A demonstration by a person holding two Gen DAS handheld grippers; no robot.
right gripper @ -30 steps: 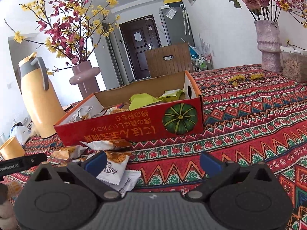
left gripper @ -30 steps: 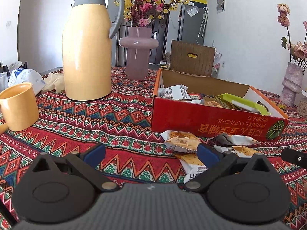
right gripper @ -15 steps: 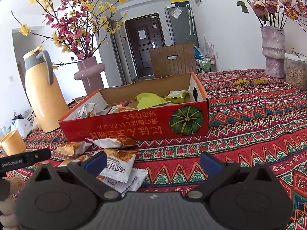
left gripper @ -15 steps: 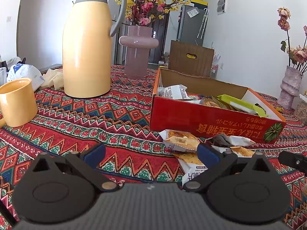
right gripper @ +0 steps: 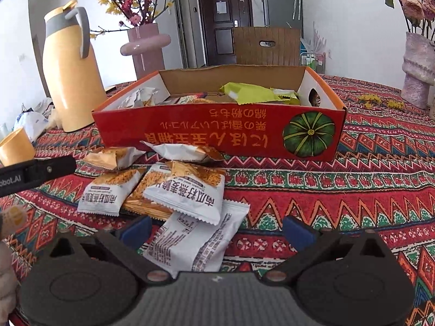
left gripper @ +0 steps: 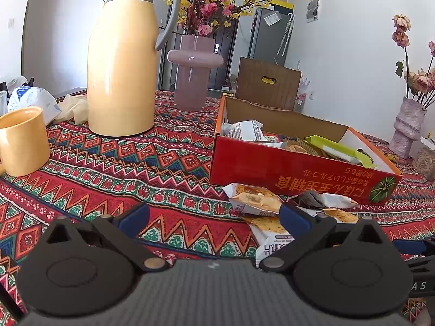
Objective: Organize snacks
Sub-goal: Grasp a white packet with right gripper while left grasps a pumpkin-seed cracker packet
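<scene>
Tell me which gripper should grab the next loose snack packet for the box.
Right. The right gripper is open with the snack packets lying between and just ahead of its fingers. The left gripper, also open, has only tablecloth between its fingers; the pile sits off its right finger.

Brightness: bright, even daylight in both views.
Glare: soft sheen on the pink vase (left gripper: 194, 59) and the thermos (left gripper: 122, 62).
Shadows: faint, short.
Distortion: strong fisheye bending, dark corners.
Focus: sharp ahead; slight softness at far edges.

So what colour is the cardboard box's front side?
Red, with yellow lettering and a green pumpkin picture; clearest in the right wrist view.
</scene>
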